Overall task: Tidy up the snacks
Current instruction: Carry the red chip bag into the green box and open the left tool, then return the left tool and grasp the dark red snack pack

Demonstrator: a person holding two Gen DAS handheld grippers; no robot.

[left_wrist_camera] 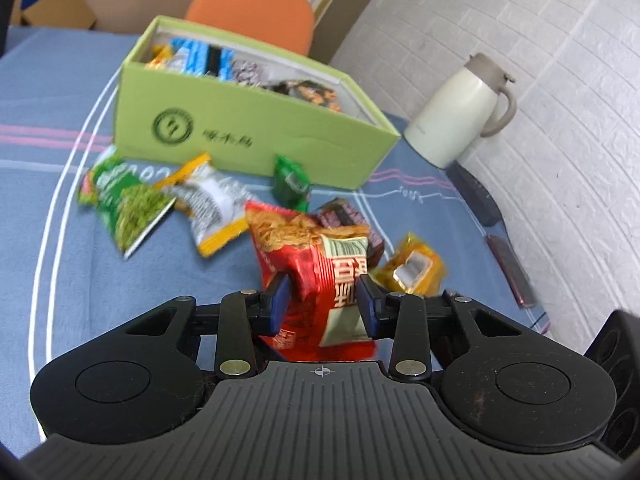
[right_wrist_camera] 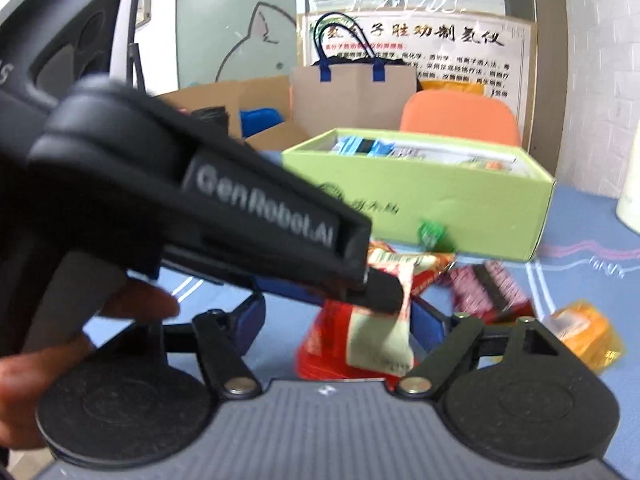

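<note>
My left gripper (left_wrist_camera: 324, 302) is shut on the lower part of a red snack packet (left_wrist_camera: 316, 248), its blue pads pinching the packet from both sides just above the blue tablecloth. In the right wrist view one left finger (right_wrist_camera: 384, 292) crosses the picture and grips the same red packet (right_wrist_camera: 360, 340). The right gripper (right_wrist_camera: 340, 324) stands open around that packet; its left pad is clear of it, its right pad close beside it. A light green cardboard box (left_wrist_camera: 256, 132) with several snacks inside stands behind.
Loose packets lie before the box: green (left_wrist_camera: 124, 200), white and yellow (left_wrist_camera: 212, 208), small green (left_wrist_camera: 292, 184), purple (left_wrist_camera: 348, 216), yellow (left_wrist_camera: 412, 272). A white kettle (left_wrist_camera: 460, 112) stands at the right by the wall. An orange chair (left_wrist_camera: 256, 8) is behind the table.
</note>
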